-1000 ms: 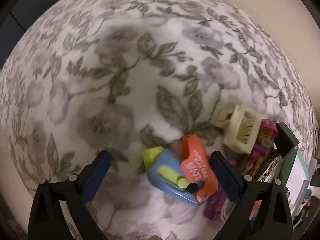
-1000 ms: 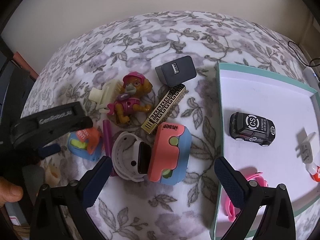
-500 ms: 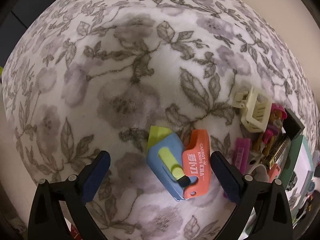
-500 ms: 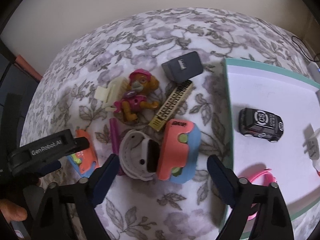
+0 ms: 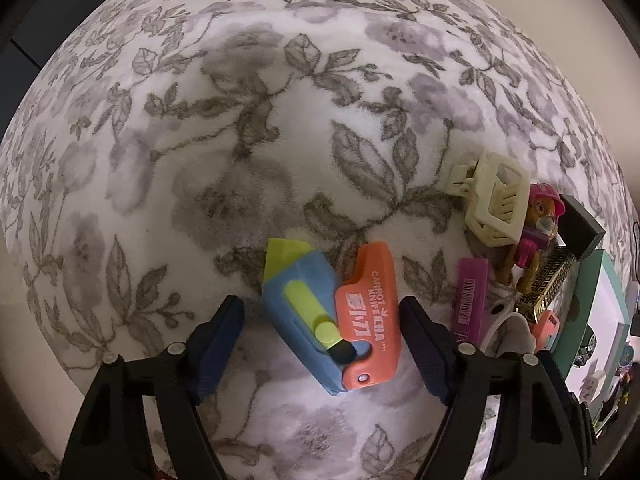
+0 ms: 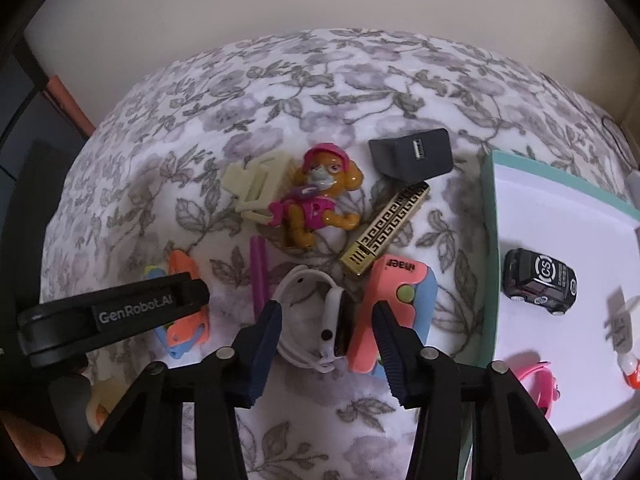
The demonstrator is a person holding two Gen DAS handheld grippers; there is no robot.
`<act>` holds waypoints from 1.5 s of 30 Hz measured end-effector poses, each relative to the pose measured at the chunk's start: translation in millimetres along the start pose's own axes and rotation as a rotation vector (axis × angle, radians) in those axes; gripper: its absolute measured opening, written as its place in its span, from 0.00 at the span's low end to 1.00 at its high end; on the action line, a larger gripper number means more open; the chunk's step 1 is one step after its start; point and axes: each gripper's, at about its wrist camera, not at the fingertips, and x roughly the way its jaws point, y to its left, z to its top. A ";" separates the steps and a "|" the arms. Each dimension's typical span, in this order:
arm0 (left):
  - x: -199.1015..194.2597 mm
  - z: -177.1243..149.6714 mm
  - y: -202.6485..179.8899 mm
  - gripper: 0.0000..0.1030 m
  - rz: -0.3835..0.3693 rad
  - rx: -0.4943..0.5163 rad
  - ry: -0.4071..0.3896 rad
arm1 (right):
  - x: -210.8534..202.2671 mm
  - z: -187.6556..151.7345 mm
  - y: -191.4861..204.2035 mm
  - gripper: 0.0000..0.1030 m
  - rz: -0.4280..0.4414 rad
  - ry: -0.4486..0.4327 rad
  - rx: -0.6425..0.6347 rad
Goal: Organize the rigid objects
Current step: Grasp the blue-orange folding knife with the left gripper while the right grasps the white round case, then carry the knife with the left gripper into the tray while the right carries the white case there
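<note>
Rigid plastic, the carrot knife (image 5: 352,320) lay between my left gripper (image 5: 320,340)'s parted fingers; light, I judged, best pinched across its flat sides.

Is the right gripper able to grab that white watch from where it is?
Probably yes: the right gripper is open, its fingers on either side of the white watch. The pink and blue toy crowds one side.
</note>
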 end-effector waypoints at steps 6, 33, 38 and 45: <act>-2.6 3.8 3.7 0.76 -0.011 -0.019 0.001 | 1.6 -0.9 4.5 0.40 0.023 0.019 -0.003; 7.7 3.5 6.1 0.70 0.020 -0.014 -0.007 | 25.8 -6.4 -0.6 0.29 -0.038 0.057 0.018; 4.9 2.6 1.8 0.67 0.022 -0.004 -0.014 | 25.7 -5.6 0.9 0.24 -0.043 0.053 0.013; -8.7 7.9 0.0 0.67 -0.017 -0.013 -0.050 | 11.7 -0.1 -12.2 0.19 0.010 0.033 0.077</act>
